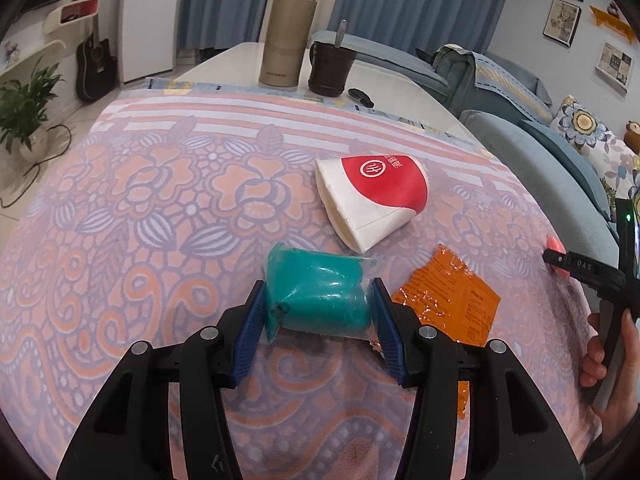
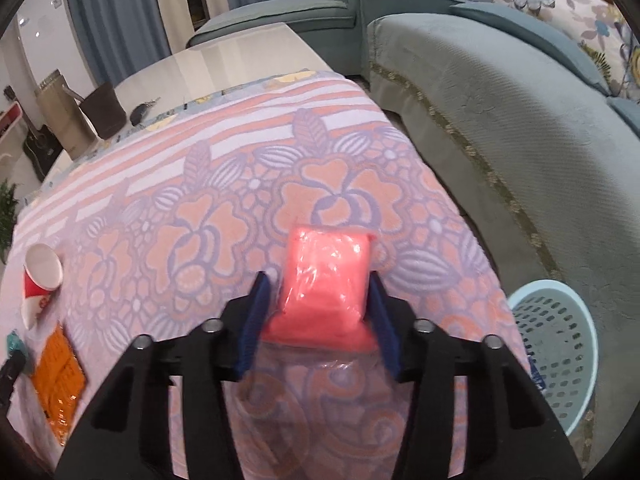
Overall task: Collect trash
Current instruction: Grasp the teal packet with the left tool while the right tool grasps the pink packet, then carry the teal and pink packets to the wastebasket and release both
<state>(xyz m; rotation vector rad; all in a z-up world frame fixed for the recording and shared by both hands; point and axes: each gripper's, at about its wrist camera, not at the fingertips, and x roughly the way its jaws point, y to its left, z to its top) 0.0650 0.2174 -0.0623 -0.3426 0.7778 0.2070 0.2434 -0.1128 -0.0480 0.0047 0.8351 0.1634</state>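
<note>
The left tool [image 1: 318,300] is clamped on a teal packet [image 1: 318,298] wrapped in clear plastic, its blue pads [image 1: 253,320] pressing both ends of the packet, which sits low on the bench [image 1: 120,240] over a pink and lilac flowered cloth [image 1: 160,184]. At about 1 o'clock from that packet lies a flattened white and red paper cup [image 1: 372,200], on its side. At 3 o'clock, partly under the tool's right finger, lies a crinkled orange sachet [image 1: 452,300]. At the far right edge of the left wrist view a hand [image 1: 604,356] holds the other tool's handle.

In the right wrist view the right tool [image 2: 320,304] has a pink packet [image 2: 324,292] in clear plastic between its blue pads [image 2: 254,320]; the right pad touches the packet's side, the left seems to stand just beside it, so I cannot tell whether the grip is firm. The packet rests on the cloth. At 4 o'clock from it, beside the bench and lower, stands a pale blue perforated basket [image 2: 560,344], next to a grey-green sofa [image 2: 500,120]. The paper cup and orange sachet show at 9 o'clock, near the left edge.

At the far end of the bench, at 12 o'clock in the left wrist view, stand a tan flask [image 1: 286,40] and a dark cup [image 1: 330,66]
</note>
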